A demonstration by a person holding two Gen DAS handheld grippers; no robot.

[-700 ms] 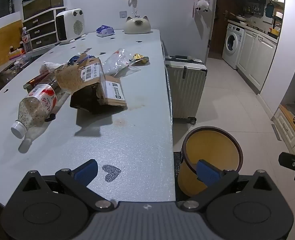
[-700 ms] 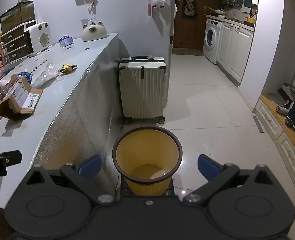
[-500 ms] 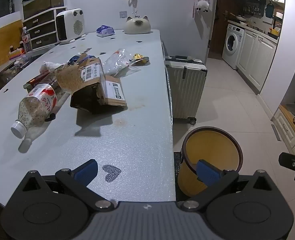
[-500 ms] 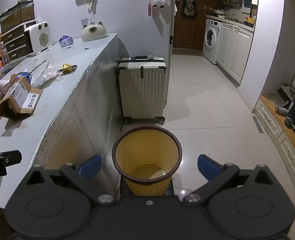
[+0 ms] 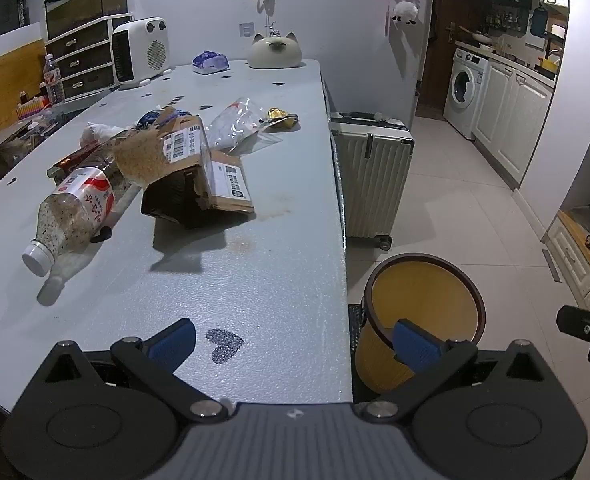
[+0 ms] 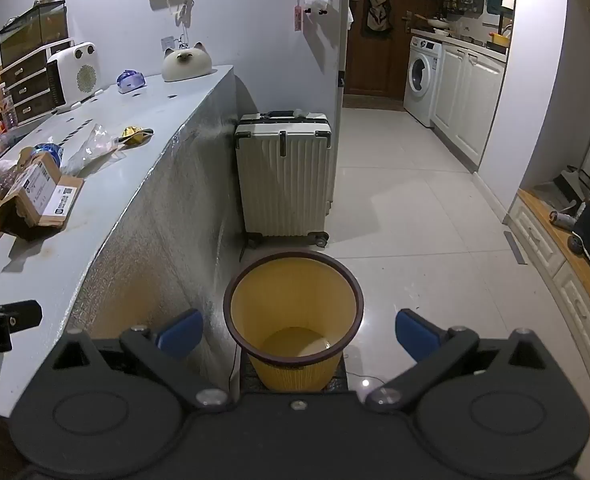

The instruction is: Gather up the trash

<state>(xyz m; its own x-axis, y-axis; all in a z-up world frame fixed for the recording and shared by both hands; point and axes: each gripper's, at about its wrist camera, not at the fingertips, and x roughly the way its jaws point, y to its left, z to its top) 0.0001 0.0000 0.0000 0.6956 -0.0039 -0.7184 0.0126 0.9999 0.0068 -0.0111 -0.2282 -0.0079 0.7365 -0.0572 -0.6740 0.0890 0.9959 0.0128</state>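
In the left wrist view the collecting has not yet begun, by my reading: the left hand-held gripper [image 5: 293, 338] hangs over the near edge of the worktop [image 5: 255, 280] at the bottom of the frame, tilted downward, jaws spread wide with nothing between them. The trash lies in the left and centre of the frame: a plastic bottle [image 5: 73, 216] on its side, a torn cardboard box [image 5: 193, 176] touching it, a clear plastic bag [image 5: 237, 126] and a yellow wrapper [image 5: 281, 118] farther up. The next move likely calls for reaching forward to the bottle or box and closing on it. In the right wrist view the right hand-held gripper [image 6: 297, 330] is likewise fully released and empty, angled down over the yellow bin [image 6: 293, 320], which stands on the floor at lower centre, just beside the worktop's side.
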